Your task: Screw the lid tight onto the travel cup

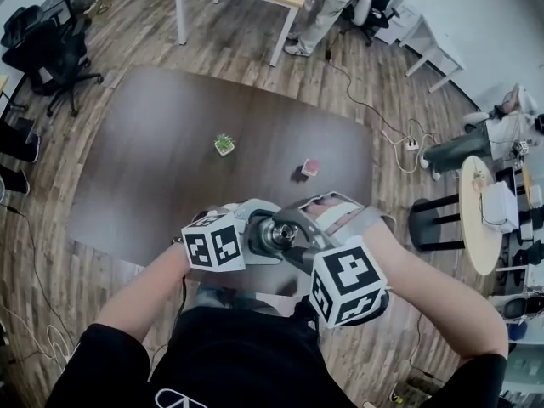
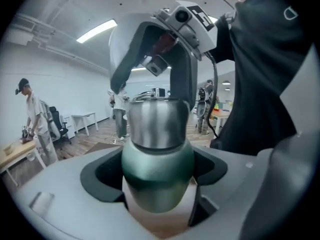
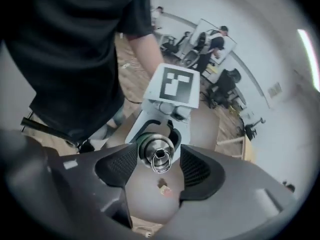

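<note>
Travel cup (image 2: 157, 166) is held up over the near edge of the table (image 1: 153, 177), its green body clamped in your left gripper (image 2: 157, 191) and the steel lid (image 3: 156, 153) seated on its mouth. Your right gripper (image 3: 157, 166) has its jaws partly spread either side of that lid, pads just off it, not gripping. A small potted plant (image 1: 223, 144) and a small pink object (image 1: 311, 167) sit mid-table, well apart from the cup.

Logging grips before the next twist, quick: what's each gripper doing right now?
Left gripper: closed on the cup.
Right gripper: open, jaws around the lid, a gap showing at one pad.
</note>
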### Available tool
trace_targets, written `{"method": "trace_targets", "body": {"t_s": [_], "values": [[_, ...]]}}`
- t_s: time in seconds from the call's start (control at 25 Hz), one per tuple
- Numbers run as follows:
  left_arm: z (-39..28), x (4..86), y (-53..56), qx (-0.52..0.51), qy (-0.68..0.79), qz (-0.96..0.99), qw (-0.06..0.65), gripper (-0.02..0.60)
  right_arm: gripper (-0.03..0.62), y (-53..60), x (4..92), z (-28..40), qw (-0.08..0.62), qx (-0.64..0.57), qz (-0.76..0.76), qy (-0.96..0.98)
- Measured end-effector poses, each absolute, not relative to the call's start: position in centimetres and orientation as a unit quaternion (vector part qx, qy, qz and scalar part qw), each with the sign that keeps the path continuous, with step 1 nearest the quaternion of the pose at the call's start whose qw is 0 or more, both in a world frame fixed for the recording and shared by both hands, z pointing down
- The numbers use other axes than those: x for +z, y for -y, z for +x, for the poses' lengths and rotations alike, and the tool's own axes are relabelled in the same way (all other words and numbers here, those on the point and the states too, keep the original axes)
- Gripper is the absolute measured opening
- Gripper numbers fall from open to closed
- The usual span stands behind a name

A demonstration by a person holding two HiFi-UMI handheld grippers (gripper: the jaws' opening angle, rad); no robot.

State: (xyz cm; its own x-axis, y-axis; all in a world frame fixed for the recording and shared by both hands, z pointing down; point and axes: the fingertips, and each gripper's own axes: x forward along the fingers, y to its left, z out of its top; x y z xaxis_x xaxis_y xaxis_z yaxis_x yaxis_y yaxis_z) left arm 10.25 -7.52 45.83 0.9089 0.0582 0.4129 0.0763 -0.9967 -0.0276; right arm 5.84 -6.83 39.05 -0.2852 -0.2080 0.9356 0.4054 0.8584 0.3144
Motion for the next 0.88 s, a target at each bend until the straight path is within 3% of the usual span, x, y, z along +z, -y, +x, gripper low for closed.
{"method": "trace_targets", "body": {"t_s": [0.24, 0.44, 0.6, 0.76, 0.88], "values": [[10.4, 46.2, 6.6, -0.219, 0.056, -0.974, 0.030, 0.379, 0.252, 6.5, 40.7, 6.9, 0.621, -0.278, -0.109, 0.725], [10.4, 45.9, 9.0, -0.205, -0.054, -0.977, -0.018, 0.379, 0.247, 8.4, 40.9, 6.4, 0.604, -0.043, 0.036, 0.795], [10.0, 48.2, 11.6, -0.247, -0.185, -0.950, -0.043, 0.379, 0.239, 11.1, 41.8, 6.3, 0.549, 0.178, 0.211, 0.789], [10.1, 49.0, 11.4, -0.245, -0.193, -0.949, -0.052, 0.379, 0.239, 11.0, 42.5, 6.4, 0.543, 0.196, 0.221, 0.786], [10.2, 48.6, 10.4, -0.222, -0.142, -0.963, -0.051, 0.379, 0.243, 10.0, 41.7, 5.9, 0.540, 0.113, 0.160, 0.818]]}}
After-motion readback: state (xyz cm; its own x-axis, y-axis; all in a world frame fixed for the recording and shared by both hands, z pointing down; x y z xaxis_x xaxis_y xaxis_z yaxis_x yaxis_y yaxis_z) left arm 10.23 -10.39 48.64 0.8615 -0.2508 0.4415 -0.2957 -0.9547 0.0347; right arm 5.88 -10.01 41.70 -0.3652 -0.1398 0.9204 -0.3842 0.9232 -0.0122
